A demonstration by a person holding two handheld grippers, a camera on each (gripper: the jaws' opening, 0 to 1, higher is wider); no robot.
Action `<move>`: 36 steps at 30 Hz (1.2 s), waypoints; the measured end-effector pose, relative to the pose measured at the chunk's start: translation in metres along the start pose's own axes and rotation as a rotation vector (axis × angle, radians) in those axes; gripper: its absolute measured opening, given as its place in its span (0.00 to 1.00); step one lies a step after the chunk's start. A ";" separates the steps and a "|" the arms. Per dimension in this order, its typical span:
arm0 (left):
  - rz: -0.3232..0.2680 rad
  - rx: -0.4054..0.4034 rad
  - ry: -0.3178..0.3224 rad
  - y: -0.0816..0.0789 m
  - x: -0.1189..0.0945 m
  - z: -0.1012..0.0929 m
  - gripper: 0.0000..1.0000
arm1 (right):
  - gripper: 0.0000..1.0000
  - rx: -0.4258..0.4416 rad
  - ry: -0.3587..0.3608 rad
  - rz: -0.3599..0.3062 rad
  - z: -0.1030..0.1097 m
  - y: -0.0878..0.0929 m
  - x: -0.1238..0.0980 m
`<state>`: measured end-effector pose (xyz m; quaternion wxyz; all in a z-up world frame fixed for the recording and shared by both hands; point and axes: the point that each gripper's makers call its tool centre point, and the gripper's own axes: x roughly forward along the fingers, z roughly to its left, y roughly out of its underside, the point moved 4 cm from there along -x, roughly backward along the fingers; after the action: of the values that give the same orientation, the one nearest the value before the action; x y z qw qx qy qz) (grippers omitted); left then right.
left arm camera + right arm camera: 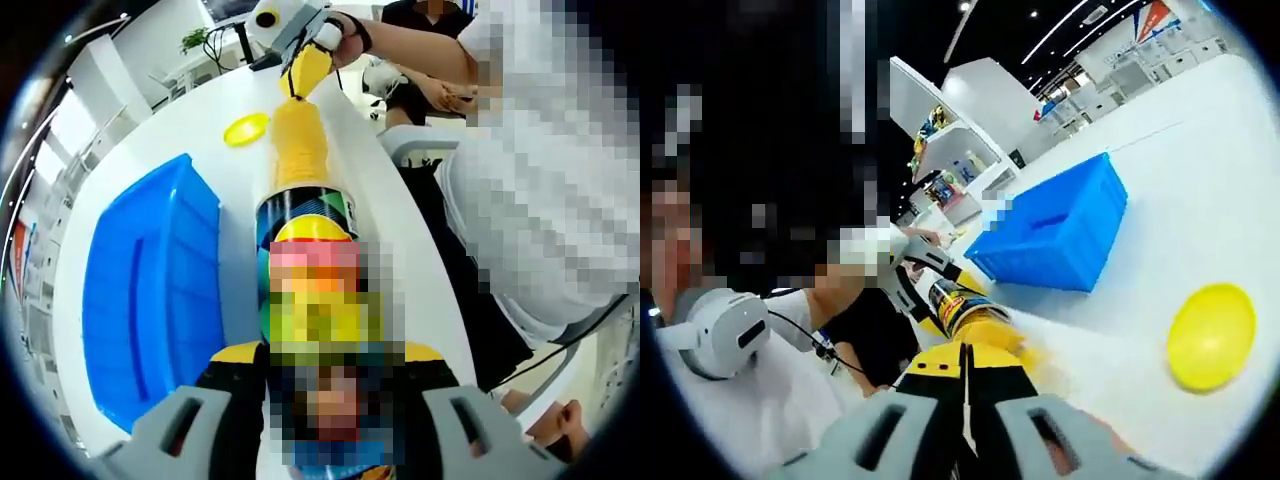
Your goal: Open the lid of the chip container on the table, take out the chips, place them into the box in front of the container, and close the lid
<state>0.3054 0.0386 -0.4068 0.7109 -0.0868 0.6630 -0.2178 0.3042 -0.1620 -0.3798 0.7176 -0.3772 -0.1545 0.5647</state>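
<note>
The chip container (305, 215) lies on its side along the white table (160, 130), and my left gripper (330, 355) is shut on its body. A stack of yellow chips (298, 150) sticks out of its open far end. My right gripper (305, 70) is shut on the far end of that stack. In the right gripper view, the right gripper (965, 372) has its yellow-tipped jaws together at the chips (1012, 345), and the container (962, 308) runs back to the left gripper (902, 268). The yellow lid (246, 129) (1210, 335) lies loose on the table. The blue box (150, 290) (1055, 235) stands beside the container.
A person in a white shirt (540, 190) stands at the table's right edge, with cables hanging below. Another person in black (425, 20) sits behind. A white headset (715, 330) lies near the person. Shelving and cabinets stand in the background.
</note>
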 end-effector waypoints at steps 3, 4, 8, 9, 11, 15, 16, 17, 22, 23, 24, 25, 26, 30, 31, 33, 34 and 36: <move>0.001 0.000 0.000 0.000 0.000 0.000 0.50 | 0.02 -0.040 0.042 0.009 -0.003 0.001 0.000; 0.001 0.000 0.001 0.000 0.000 0.000 0.50 | 0.02 -0.046 0.041 0.004 -0.002 0.000 -0.001; 0.002 0.002 0.002 0.001 0.000 0.001 0.50 | 0.01 -0.096 0.070 0.000 -0.001 -0.005 -0.002; 0.002 0.002 0.002 0.001 0.000 0.001 0.50 | 0.01 -0.103 0.075 0.004 0.000 -0.006 -0.002; 0.002 0.004 0.001 0.001 0.000 0.002 0.50 | 0.01 -0.124 0.089 0.005 0.000 -0.007 -0.003; 0.003 0.003 0.001 0.001 0.000 0.003 0.50 | 0.01 -0.210 0.131 0.017 -0.002 -0.010 -0.007; 0.003 0.003 0.001 0.001 0.000 0.003 0.50 | 0.01 -0.210 0.131 0.025 0.000 -0.010 -0.007; 0.004 0.005 0.000 0.001 -0.001 0.004 0.50 | 0.01 -0.209 0.132 0.026 0.001 -0.010 -0.007; 0.004 0.004 -0.003 0.001 -0.002 0.005 0.49 | 0.01 -0.315 0.178 0.014 0.005 -0.016 -0.009; 0.004 0.004 -0.004 0.001 -0.002 0.005 0.49 | 0.01 -0.325 0.174 0.014 0.008 -0.017 -0.009; 0.004 0.005 -0.004 0.001 -0.002 0.005 0.49 | 0.01 -0.328 0.174 0.014 0.009 -0.018 -0.009; 0.004 0.005 -0.004 0.001 -0.002 0.005 0.49 | 0.01 -0.340 0.181 0.005 0.010 -0.021 -0.010; 0.005 0.005 -0.004 0.001 -0.002 0.005 0.49 | 0.01 -0.347 0.186 -0.001 0.010 -0.023 -0.011; 0.008 0.010 -0.004 0.002 -0.003 0.006 0.49 | 0.01 -0.349 0.197 -0.012 0.008 -0.028 -0.014; 0.007 0.009 -0.005 0.002 -0.003 0.006 0.49 | 0.01 -0.351 0.197 -0.013 0.009 -0.028 -0.015; 0.006 0.010 -0.005 0.002 -0.003 0.006 0.49 | 0.01 -0.352 0.201 -0.018 0.009 -0.030 -0.017; 0.006 0.011 -0.006 0.002 -0.003 0.007 0.49 | 0.01 -0.354 0.203 -0.020 0.009 -0.030 -0.017; 0.006 0.025 -0.019 0.001 -0.004 0.008 0.48 | 0.01 -0.359 0.206 -0.020 0.009 -0.031 -0.019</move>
<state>0.3134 0.0396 -0.4025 0.7190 -0.0778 0.6536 -0.2231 0.3138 -0.1784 -0.3476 0.6563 -0.5533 -0.1824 0.4794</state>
